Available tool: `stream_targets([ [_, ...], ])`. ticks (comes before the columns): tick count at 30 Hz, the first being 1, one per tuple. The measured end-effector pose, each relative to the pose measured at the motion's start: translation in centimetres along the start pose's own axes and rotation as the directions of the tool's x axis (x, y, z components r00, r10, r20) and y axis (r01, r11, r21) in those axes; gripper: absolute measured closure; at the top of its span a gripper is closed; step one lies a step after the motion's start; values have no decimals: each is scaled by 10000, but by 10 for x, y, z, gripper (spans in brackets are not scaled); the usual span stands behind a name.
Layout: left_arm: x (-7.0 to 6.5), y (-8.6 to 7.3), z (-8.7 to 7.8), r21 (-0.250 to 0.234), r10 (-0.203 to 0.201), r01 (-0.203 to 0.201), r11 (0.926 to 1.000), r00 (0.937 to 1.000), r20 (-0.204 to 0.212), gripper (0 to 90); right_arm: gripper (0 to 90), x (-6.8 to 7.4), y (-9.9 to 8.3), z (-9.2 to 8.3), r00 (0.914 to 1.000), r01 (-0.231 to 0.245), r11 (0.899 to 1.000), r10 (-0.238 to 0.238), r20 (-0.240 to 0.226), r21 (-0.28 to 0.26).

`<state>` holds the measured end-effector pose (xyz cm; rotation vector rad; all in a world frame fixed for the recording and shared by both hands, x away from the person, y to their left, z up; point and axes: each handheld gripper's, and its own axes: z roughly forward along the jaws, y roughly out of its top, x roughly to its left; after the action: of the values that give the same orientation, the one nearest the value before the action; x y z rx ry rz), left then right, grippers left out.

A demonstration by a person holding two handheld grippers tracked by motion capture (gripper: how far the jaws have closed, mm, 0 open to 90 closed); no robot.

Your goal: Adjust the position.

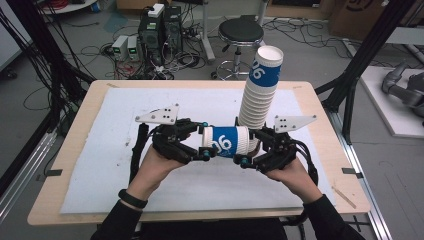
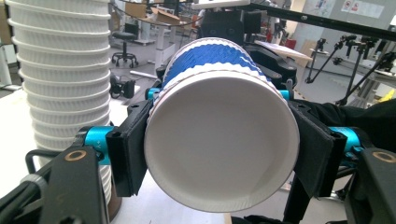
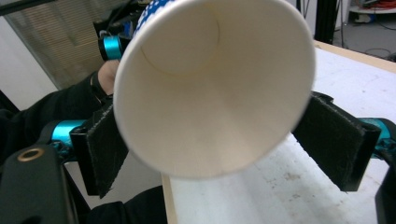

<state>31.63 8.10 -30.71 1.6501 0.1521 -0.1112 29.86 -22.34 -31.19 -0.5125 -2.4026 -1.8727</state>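
A white paper cup with a blue band (image 1: 227, 141) lies level in the air above the white sheet, held between both grippers. My left gripper (image 1: 205, 141) is shut on its base end; in the left gripper view both pads press the cup (image 2: 222, 140) near its flat bottom. My right gripper (image 1: 248, 146) sits at the mouth end. In the right gripper view the cup's open mouth (image 3: 210, 93) faces the camera, the right pad (image 3: 334, 140) stands clear of the rim, and the jaws are wide open. A tall, slightly leaning stack of matching cups (image 1: 260, 90) stands just behind.
A white sheet (image 1: 125, 165) covers the wooden table (image 1: 75, 150). A black stool (image 1: 241, 32) and computer boxes (image 1: 159, 35) with cables stand on the floor beyond the far edge. Black frame posts (image 1: 360, 60) rise at the right.
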Motion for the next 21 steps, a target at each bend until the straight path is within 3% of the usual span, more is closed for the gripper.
stream_targets([
  [12,0,-2,3,513,-134,129,9986,9999,106,293,182,-1,0,-4,9990,417,9990,-414,-177,168],
  [16,-1,-2,4,1251,-54,66,9921,9999,-101,286,190,-1,0,-5,9982,585,9977,-579,-163,357],
  [21,-3,-1,8,1809,-70,100,9835,9998,-175,258,214,-1,-1,-3,9969,780,9954,-771,-173,563],
])
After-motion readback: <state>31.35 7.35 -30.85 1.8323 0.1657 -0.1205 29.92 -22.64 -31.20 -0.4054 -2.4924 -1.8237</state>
